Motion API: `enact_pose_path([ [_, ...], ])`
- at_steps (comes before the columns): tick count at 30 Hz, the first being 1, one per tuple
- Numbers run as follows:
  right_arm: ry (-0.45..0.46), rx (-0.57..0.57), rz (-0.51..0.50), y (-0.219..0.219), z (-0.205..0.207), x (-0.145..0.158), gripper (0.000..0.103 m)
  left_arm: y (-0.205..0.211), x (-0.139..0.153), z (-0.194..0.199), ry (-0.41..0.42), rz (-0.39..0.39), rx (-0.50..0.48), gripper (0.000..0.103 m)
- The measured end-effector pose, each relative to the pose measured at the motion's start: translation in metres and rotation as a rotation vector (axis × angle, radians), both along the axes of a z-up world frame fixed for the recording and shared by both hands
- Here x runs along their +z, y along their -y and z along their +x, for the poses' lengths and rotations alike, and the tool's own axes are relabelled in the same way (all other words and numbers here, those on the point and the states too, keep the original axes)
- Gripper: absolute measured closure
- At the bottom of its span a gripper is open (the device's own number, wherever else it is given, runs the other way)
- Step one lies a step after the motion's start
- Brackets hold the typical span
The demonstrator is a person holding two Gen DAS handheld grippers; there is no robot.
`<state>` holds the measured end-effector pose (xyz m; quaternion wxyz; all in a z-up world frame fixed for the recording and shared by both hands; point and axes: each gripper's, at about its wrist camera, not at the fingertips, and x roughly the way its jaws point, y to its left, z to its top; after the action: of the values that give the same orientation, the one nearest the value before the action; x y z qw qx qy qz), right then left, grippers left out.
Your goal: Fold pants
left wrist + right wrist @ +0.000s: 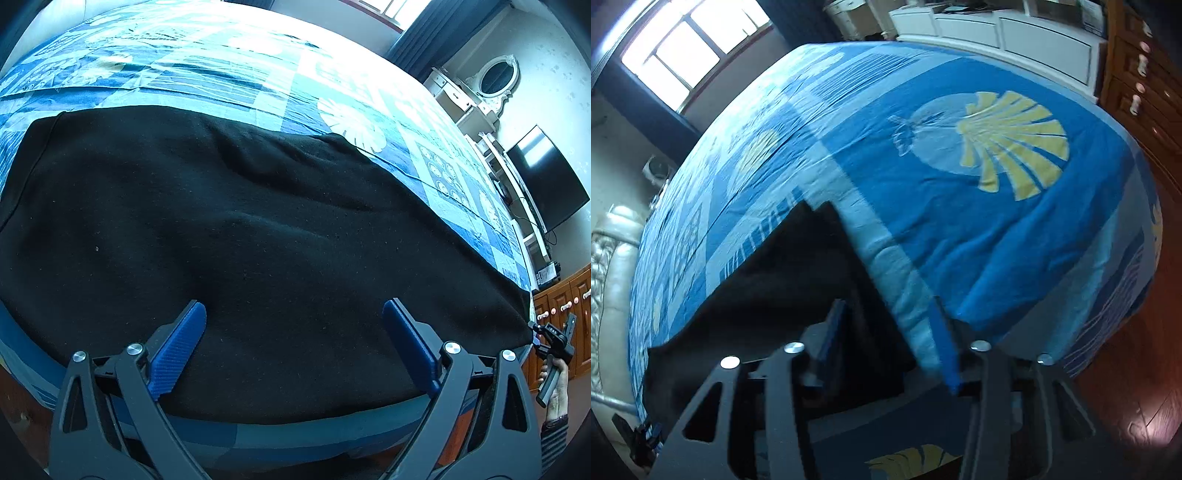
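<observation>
Black pants (pixel 240 240) lie spread flat along the near edge of the bed, on a blue patterned sheet (pixel 229 74). My left gripper (pixel 293 317) is open and empty, its blue pads just above the pants near the bed's front edge. My right gripper (pixel 890 321) is open, its jaws standing around the end of the pants (pixel 783 280) at the bed's edge. The right gripper also shows small at the far right of the left wrist view (pixel 554 339), held by a hand at the pants' right end.
The bed sheet (pixel 979 206) carries a yellow shell print. A white dresser with an oval mirror (pixel 495 77) and a dark TV (pixel 546 181) stand by the far wall. Wooden cabinets (pixel 1145 74) and wooden floor (pixel 1126 387) lie to the right.
</observation>
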<state>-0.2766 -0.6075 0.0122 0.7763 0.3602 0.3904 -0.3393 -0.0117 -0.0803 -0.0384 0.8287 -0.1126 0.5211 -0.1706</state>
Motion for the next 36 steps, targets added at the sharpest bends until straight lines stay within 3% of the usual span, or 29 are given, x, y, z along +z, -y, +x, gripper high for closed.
enact_pose_path([
  [7, 0.284, 0.037, 0.229, 0.033, -0.040, -0.012, 0.043, 0.000, 0.000, 0.001, -0.002, -0.004, -0.007, 0.007],
  [12, 0.418, 0.071, 0.346, 0.048, -0.051, -0.029, 0.043, -0.001, -0.001, 0.000, 0.000, -0.011, -0.005, 0.007],
  [17, 0.453, 0.130, 0.417, 0.052, -0.031, -0.044, 0.043, 0.000, 0.002, -0.002, 0.009, -0.004, -0.018, 0.007],
  [23, 0.353, 0.231, 0.393, 0.040, -0.002, -0.038, 0.043, -0.001, 0.003, -0.004, 0.021, -0.003, -0.027, 0.007],
  [25, 0.306, 0.263, 0.383, 0.032, 0.009, -0.038, 0.050, 0.001, 0.003, -0.004, 0.025, 0.008, -0.033, 0.007],
  [27, 0.282, 0.284, 0.399, 0.023, 0.018, -0.041, 0.074, 0.002, 0.002, -0.005, 0.028, 0.019, -0.037, 0.007],
  [32, 0.271, 0.277, 0.374, 0.000, 0.037, -0.034, 0.081, 0.004, 0.005, -0.006, 0.031, 0.043, -0.059, 0.007],
  [36, 0.410, 0.249, 0.384, -0.002, 0.036, -0.007, 0.082, -0.003, 0.012, -0.011, 0.047, 0.050, -0.066, 0.007],
])
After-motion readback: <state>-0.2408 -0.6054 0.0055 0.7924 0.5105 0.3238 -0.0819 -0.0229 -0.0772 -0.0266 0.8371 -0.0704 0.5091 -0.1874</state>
